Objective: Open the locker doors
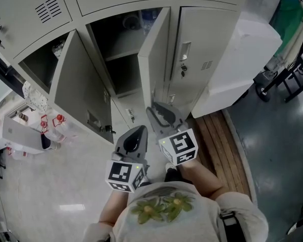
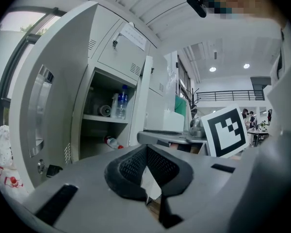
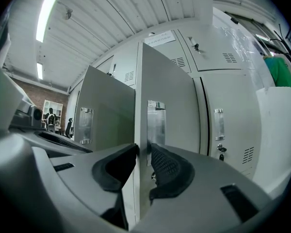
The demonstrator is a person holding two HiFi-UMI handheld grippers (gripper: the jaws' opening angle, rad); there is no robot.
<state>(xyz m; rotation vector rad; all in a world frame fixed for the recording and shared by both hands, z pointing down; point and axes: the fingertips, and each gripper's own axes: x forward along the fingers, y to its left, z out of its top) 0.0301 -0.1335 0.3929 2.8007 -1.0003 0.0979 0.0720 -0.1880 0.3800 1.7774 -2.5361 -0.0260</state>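
My head camera looks steeply down on the lockers [image 1: 207, 49] at 12 o'clock, while the cameras on my left tongs [image 1: 138, 131] and right tongs [image 1: 155, 109] look level along their jaws from close in, all three sharing the open middle door [image 1: 154, 59].

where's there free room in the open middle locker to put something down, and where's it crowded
Free: the lower compartment, below the shelf, bare except one lying bottle. The gap between the left door and middle door is open for a hand. Crowded: the shelf top, with standing bottles.
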